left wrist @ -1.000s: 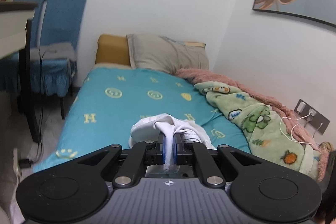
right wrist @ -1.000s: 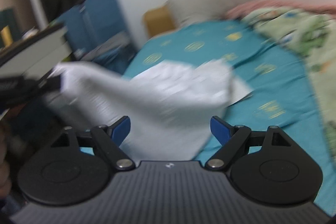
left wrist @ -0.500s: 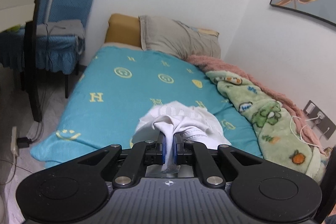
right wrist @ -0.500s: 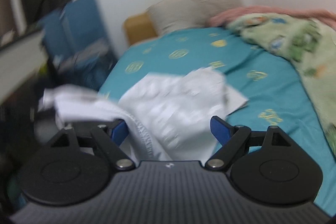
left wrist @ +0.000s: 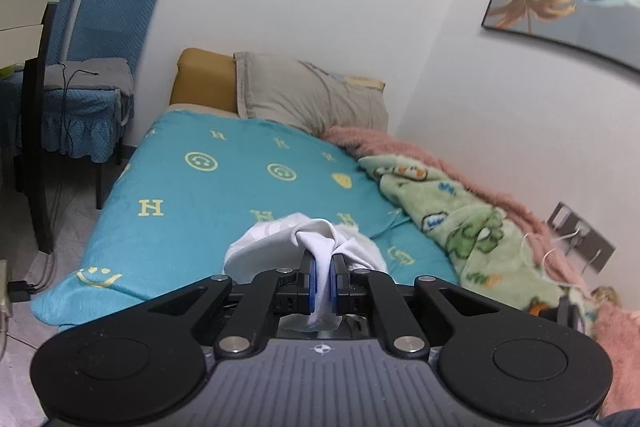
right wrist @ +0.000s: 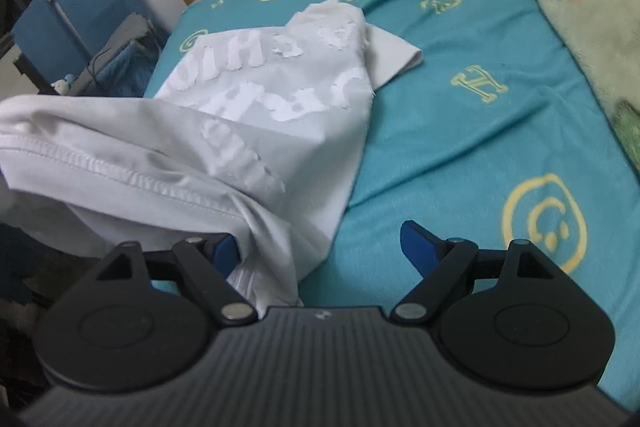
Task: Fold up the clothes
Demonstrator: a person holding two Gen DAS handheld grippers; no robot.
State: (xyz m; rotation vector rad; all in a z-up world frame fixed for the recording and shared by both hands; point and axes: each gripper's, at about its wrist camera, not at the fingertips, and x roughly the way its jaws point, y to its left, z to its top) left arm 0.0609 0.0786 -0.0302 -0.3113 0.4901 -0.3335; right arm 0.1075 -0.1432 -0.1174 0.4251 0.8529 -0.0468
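Observation:
A white T-shirt with pale printed lettering lies partly on the teal bedsheet and hangs up toward the left. My left gripper is shut on a bunched edge of the shirt and holds it above the bed's near end. My right gripper is open; the shirt's hemmed edge drapes against its left fingertip, and its right fingertip is bare above the sheet.
A green cartoon blanket and a pink blanket lie along the wall side. A grey pillow sits at the bed's head. Blue chairs and a dark table leg stand left of the bed.
My right gripper has dropped closer to the sheet and the shirt, and its view is sharper. My left gripper has moved a little with the shirt still clamped.

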